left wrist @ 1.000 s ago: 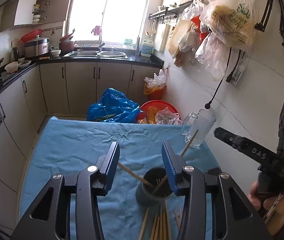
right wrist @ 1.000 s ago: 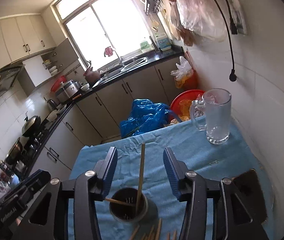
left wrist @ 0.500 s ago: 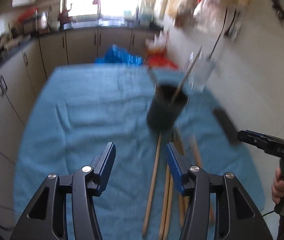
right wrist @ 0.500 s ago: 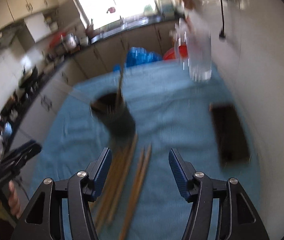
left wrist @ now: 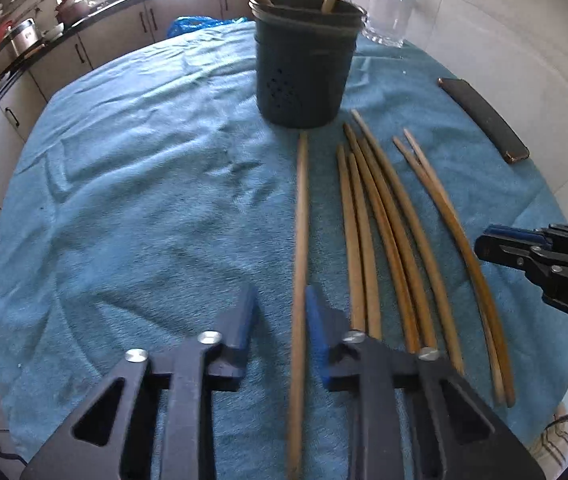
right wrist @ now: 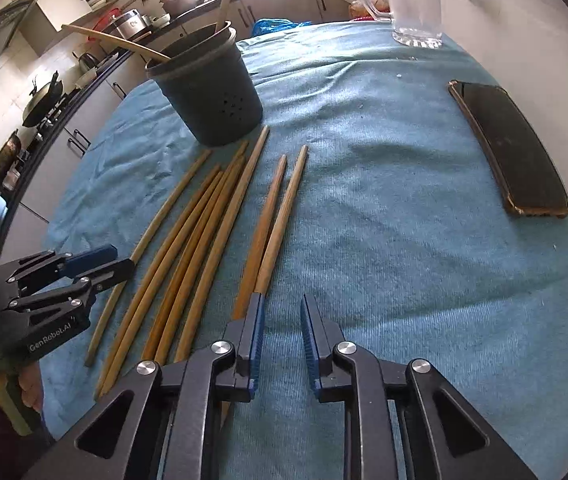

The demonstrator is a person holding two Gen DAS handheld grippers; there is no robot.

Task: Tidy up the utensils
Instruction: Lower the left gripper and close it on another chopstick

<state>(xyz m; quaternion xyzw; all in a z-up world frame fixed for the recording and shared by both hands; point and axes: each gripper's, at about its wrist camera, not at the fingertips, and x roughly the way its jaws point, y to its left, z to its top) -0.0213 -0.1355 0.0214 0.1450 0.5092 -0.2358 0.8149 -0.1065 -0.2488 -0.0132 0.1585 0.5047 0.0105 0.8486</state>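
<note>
Lying lengthwise toward cup, chopstick between left fingers, just narrowed, seemingly ungripped, right fingers just narrowed, empty

Tabletop cover: blue terry cloth, napped and matt, creased in soft wrinkles.
Chopsticks: wood or bamboo, tan to honey brown, smooth with a faint sheen.
Holder cup: dark grey plastic, matt, its wall pierced with small round holes.
Glass mug: clear glass, glossy, slightly clouded inside.
Phone: black glossy face, coppery shiny edge.
Left claw: black matt plastic frame, bright metal screw heads, blue pads.
Right claw: same black plastic, blue pads finely ribbed.
Wall: pale tiles, smooth and lightly glossy.
</note>
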